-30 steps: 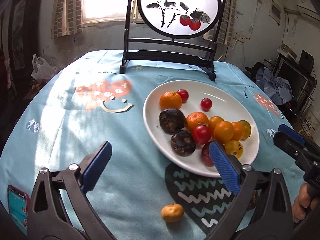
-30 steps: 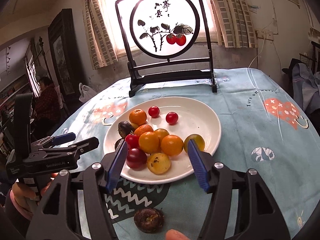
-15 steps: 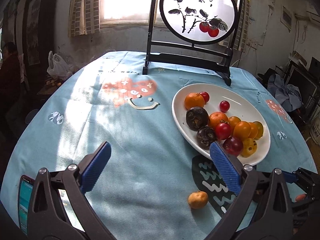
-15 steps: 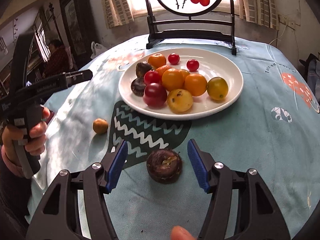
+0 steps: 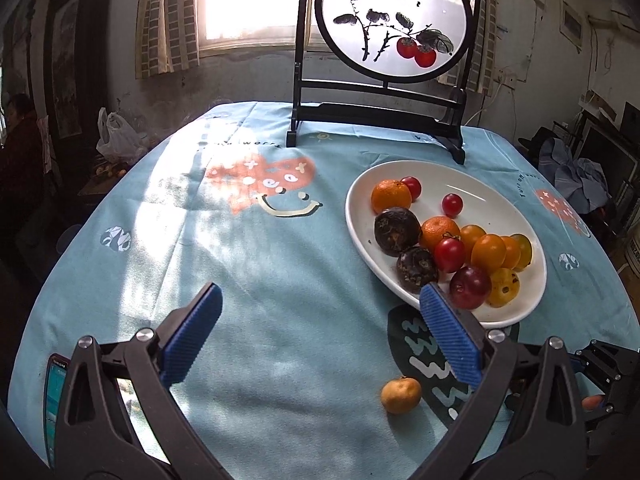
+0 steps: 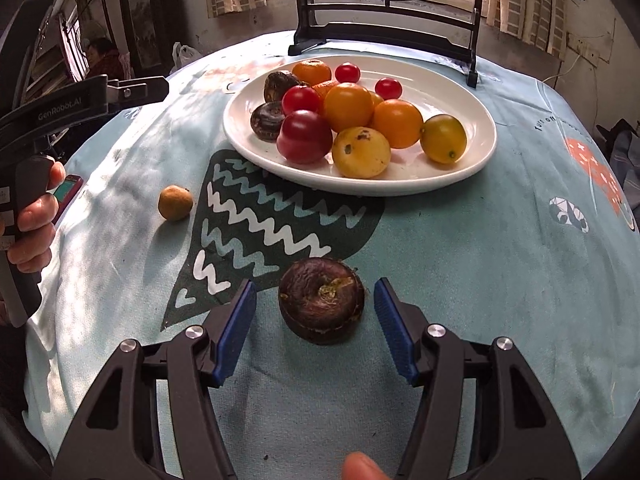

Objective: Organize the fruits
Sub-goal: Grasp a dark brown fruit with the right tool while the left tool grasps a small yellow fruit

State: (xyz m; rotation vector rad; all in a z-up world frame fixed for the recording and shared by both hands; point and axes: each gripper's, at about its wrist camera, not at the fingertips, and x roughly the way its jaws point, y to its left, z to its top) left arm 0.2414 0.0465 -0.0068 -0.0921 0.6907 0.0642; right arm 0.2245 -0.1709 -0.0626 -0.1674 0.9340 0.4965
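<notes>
Wrinkled dark round fruit [image 6: 321, 305] between ribbed blue pads [image 6: 236, 330]

Each camera sat on a hand-held gripper, looking forward and down along its fingers. The left view looked across the bench at the white plate [image 5: 404, 294] from farther off; the right view sat low, near the plate [image 6: 460, 176]. Both shared that plate and the screen [image 5: 390, 20] behind it.

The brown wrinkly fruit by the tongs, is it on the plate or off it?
Off. The brown fruit sits on the tablecloth, nearer than the white plate, between the right tongs' open pads, which have just been closing without touching it.
</notes>
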